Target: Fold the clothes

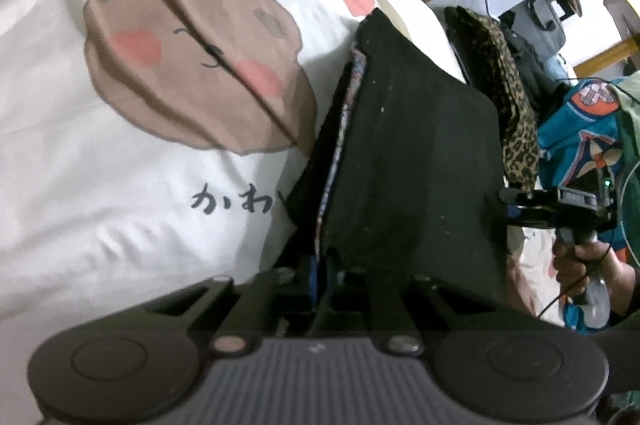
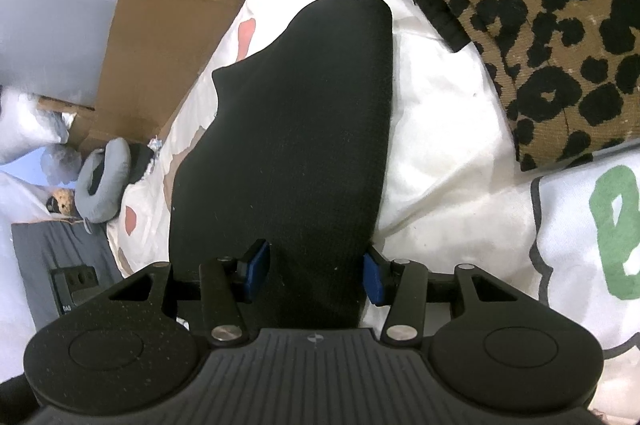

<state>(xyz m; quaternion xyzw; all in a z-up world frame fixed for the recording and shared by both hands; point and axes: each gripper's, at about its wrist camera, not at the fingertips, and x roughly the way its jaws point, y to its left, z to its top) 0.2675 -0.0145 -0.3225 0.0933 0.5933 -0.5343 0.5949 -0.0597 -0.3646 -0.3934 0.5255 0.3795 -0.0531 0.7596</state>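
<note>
Left gripper [image 1: 320, 277] clenched on the black garment [image 1: 408, 161] edge, cloth running ahead of it over the white bear-print sheet [image 1: 120, 153]. Right gripper [image 2: 316, 275] spread wide, garment between its blue pads [image 2: 258, 271], leopard-print cloth [image 2: 552, 25] ahead-right.

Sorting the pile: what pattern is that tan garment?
Leopard print, black spots on tan; clearest in the right wrist view.

- The left claw [image 1: 320, 265] is clamped on a black garment [image 1: 412, 161] with a patterned lining.
- Left of the claw lies a white sheet [image 1: 80, 165] printed with a bear face [image 1: 192, 65].
- Far right, a hand [image 1: 580, 265] holds the other claw [image 1: 506, 207] beside leopard-print fabric [image 1: 508, 97].
</note>
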